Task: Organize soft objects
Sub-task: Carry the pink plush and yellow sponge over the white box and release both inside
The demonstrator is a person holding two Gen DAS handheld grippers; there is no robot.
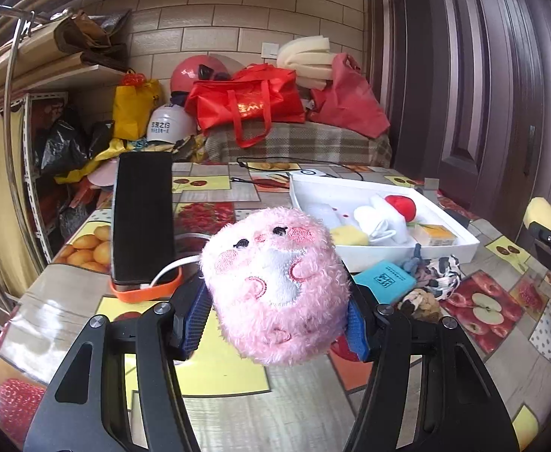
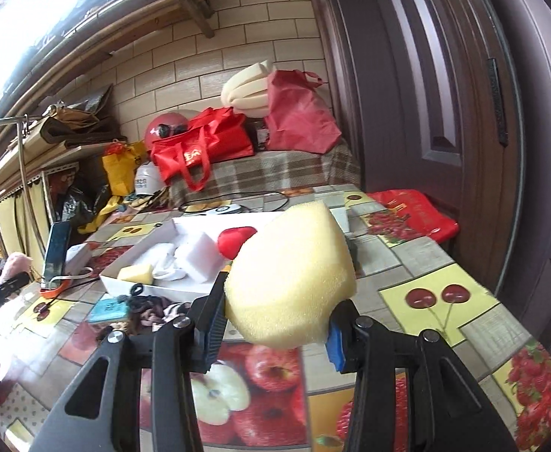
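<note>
My left gripper (image 1: 277, 316) is shut on a fluffy pink plush toy (image 1: 275, 282) with a stitched face, held above the table. My right gripper (image 2: 275, 316) is shut on a pale yellow sponge (image 2: 294, 275), squeezed between the blue pads. The same yellow sponge (image 1: 542, 214) shows at the right edge of the left wrist view. A white tray (image 1: 460, 243) stands ahead of the plush; it holds a red soft ball (image 1: 401, 205), white foam pieces (image 1: 377, 218), a small yellow sponge (image 1: 347, 235) and an orange-topped block (image 1: 435, 234). In the right wrist view the white tray (image 2: 125, 284) lies ahead on the left.
A black phone (image 1: 142, 222) leans in an orange stand (image 1: 145, 292) with a white cable. A teal box (image 1: 384, 280), patterned cloth scrunchies (image 1: 439, 273) and a brown plush piece (image 1: 420, 301) lie before the tray. Red bags (image 1: 245, 105) sit behind the table; a dark door (image 1: 482, 75) stands right.
</note>
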